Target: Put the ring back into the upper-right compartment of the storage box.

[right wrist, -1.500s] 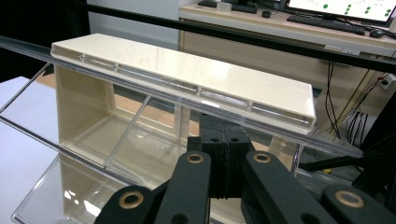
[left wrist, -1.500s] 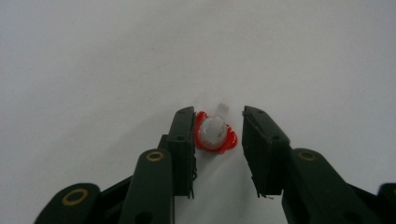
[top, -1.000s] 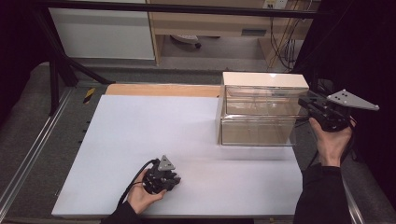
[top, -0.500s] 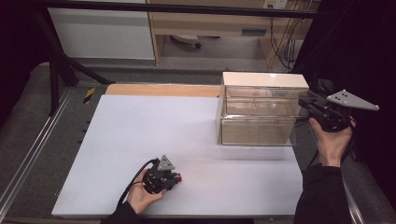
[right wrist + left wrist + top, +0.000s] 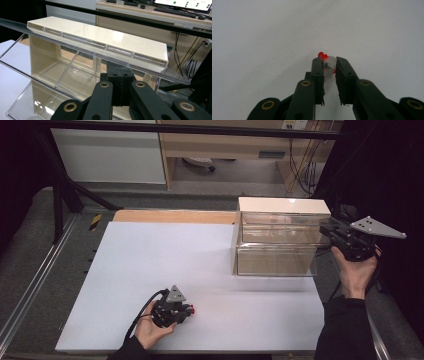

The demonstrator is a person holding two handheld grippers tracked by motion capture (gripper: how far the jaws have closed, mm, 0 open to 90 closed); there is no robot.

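Observation:
A small object of clear plastic with a red part lies on the white board, near its front edge. My left gripper is shut on the object, which is a red dot at the gripper's tip in the high view. My right gripper is held at the right side of a cream cabinet with clear drawers. Its jaws are shut together just under the clear lip of a drawer. Whether they pinch that lip I cannot tell.
The cabinet stands at the board's back right corner. A strip of bare wood runs along the board's far edge. A metal rail flanks the left side. A desk with cables lies beyond the table.

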